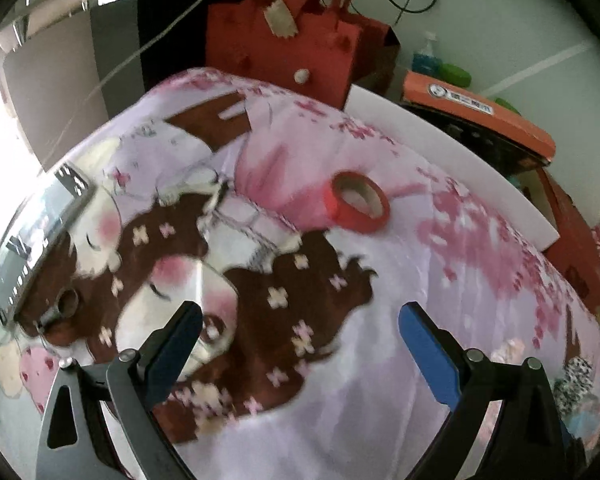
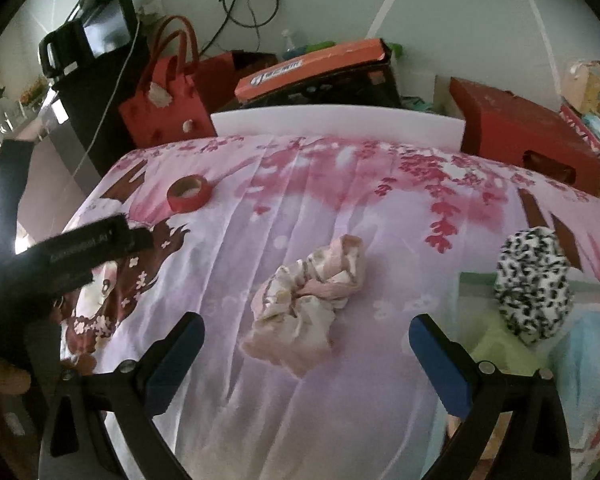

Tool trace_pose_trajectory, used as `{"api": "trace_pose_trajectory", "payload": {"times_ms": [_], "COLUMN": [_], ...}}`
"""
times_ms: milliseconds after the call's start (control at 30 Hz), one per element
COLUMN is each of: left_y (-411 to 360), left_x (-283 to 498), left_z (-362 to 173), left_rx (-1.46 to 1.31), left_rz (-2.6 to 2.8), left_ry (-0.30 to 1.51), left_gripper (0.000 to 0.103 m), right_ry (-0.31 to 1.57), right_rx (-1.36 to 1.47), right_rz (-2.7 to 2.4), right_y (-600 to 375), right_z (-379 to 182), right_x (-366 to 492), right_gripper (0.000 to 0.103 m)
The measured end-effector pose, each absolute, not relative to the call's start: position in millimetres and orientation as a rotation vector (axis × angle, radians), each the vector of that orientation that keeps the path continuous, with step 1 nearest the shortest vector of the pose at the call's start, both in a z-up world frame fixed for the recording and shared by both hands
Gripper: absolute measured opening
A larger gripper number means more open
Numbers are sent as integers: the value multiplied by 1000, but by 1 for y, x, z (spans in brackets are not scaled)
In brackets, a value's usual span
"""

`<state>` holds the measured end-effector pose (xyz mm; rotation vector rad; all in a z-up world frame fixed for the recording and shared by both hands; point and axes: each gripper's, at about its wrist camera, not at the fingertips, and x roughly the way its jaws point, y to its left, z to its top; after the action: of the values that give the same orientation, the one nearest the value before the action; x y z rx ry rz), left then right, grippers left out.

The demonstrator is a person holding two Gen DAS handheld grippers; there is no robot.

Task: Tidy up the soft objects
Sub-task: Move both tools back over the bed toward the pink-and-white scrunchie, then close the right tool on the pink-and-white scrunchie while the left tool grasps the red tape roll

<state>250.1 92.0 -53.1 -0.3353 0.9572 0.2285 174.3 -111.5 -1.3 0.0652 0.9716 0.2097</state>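
Observation:
A crumpled pink and cream cloth (image 2: pixel 308 300) lies on the pink printed bedspread (image 2: pixel 340 184), just ahead of my right gripper (image 2: pixel 306 340), which is open and empty. A black-and-white spotted plush item (image 2: pixel 534 284) rests on the bed at the right; its edge shows in the left wrist view (image 1: pixel 576 384). My left gripper (image 1: pixel 300 332) is open and empty above the bedspread (image 1: pixel 420 280), over the printed brown-haired figure. The left gripper's body (image 2: pixel 72 252) shows at the left of the right wrist view.
A red tape roll (image 1: pixel 360 202) (image 2: pixel 189 193) lies on the bed. A red felt bag (image 1: pixel 284 48) (image 2: pixel 166 108), an orange box (image 2: pixel 316 68), a red box (image 2: pixel 528 132) and a white board (image 2: pixel 336 128) stand behind the bed. A phone-like device (image 1: pixel 32 240) lies at the left.

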Motion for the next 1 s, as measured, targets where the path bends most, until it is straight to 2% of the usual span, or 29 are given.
{"api": "trace_pose_trajectory", "payload": {"times_ms": [633, 933, 1000], "left_y": [83, 80, 78], "left_x": [298, 313, 319], "left_z": [-66, -72, -73], "left_rx": [-271, -281, -268], "left_rz": [172, 142, 131], "left_ry": [1025, 1026, 1026], "left_gripper": [99, 98, 98], "right_ry": [1079, 1061, 1054], "right_rx": [-12, -27, -20], "right_rz": [141, 129, 125], "right_y": [-108, -110, -112], "right_z": [-39, -38, -36], "right_x": [209, 221, 225], "right_gripper": [101, 73, 63]}}
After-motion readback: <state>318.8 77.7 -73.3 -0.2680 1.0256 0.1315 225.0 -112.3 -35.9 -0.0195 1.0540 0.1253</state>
